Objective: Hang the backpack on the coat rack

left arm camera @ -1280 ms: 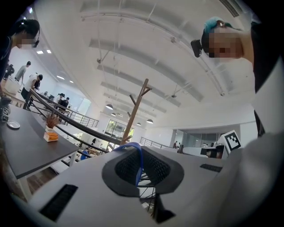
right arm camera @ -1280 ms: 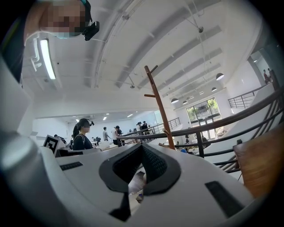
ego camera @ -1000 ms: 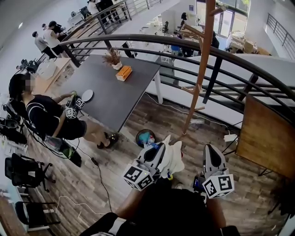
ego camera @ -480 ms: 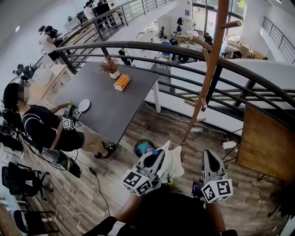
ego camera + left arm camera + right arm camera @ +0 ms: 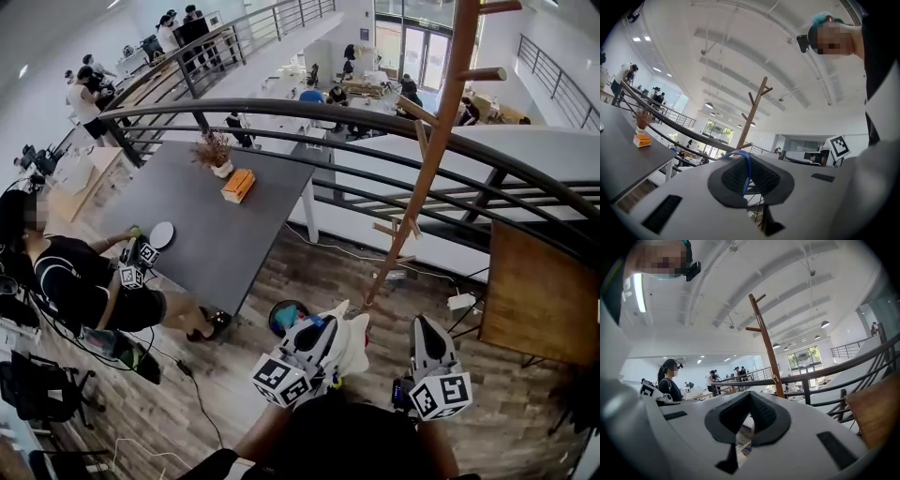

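left tongs (image 5: 324,330) are pinching tight on the blue loop (image 5: 746,164) of the white backpack (image 5: 354,339), carrying it by its hang point above the floor (image 5: 309,270), near the coat rack (image 5: 424,169). right tongs (image 5: 424,328) are sitting closed and empty, likely spare for steadying.

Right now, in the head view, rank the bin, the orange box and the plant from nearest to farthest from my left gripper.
1. Bin, on the floor just left of the left gripper.
2. Orange box, farther left, on the table.
3. Plant, just beyond the box at the table's far end.
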The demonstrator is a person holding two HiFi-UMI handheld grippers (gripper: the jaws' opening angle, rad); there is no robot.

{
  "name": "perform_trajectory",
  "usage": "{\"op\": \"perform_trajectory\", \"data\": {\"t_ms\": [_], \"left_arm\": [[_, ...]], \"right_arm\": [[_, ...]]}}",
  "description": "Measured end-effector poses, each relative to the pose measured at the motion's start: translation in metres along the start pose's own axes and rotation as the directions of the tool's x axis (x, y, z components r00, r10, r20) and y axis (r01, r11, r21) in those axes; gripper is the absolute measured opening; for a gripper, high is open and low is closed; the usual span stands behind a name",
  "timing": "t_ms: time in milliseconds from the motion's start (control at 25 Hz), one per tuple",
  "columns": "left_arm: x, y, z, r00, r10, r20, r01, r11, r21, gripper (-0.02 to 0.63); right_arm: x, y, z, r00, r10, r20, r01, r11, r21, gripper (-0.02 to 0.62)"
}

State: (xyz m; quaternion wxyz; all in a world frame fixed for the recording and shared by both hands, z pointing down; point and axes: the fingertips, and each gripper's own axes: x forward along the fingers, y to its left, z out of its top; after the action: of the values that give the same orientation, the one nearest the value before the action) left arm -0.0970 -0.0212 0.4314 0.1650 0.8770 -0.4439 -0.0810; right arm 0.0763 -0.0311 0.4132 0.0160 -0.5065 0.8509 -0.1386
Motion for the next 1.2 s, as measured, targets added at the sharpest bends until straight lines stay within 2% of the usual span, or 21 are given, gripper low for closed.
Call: {"op": "perform_trajectory", "data": {"t_ms": [280,480,640,880,1200], "left_arm": [[0.002,0.016,0.003,1.0,-0.01,-0.003,0.01,1.0,0.012,0.011],[0.013,0.014,0.002,0.999,-0.047,-0.023,0.047,0.999,0.023,0.012],[0.014,0.027,-0.001,0.998,-0.059,-0.027,0.059,0.998,0.001,0.011],[0.015,0.031,-0.002,0.998,-0.051,-0.024,0.051,0.999,-0.005,0.012],[0.031,0.026,-0.002,0.999,-0.024,-0.028,0.025,0.999,0.025,0.012]], "right_arm": [[0.015,0.007,-0.007,0.999,-0.048,0.005,0.048,0.999,0.011,0.011],[0.024,0.013,-0.011,0.998,-0.06,-0.003,0.06,0.998,0.028,0.011],[0.03,0.016,-0.015,0.998,-0.069,-0.011,0.069,0.997,0.028,0.011],[0.036,0.014,-0.014,0.998,-0.057,-0.016,0.057,0.998,0.022,0.011],[0.047,-0.002,-0.003,1.0,-0.01,-0.009,0.01,1.0,0.017,0.011]]}}
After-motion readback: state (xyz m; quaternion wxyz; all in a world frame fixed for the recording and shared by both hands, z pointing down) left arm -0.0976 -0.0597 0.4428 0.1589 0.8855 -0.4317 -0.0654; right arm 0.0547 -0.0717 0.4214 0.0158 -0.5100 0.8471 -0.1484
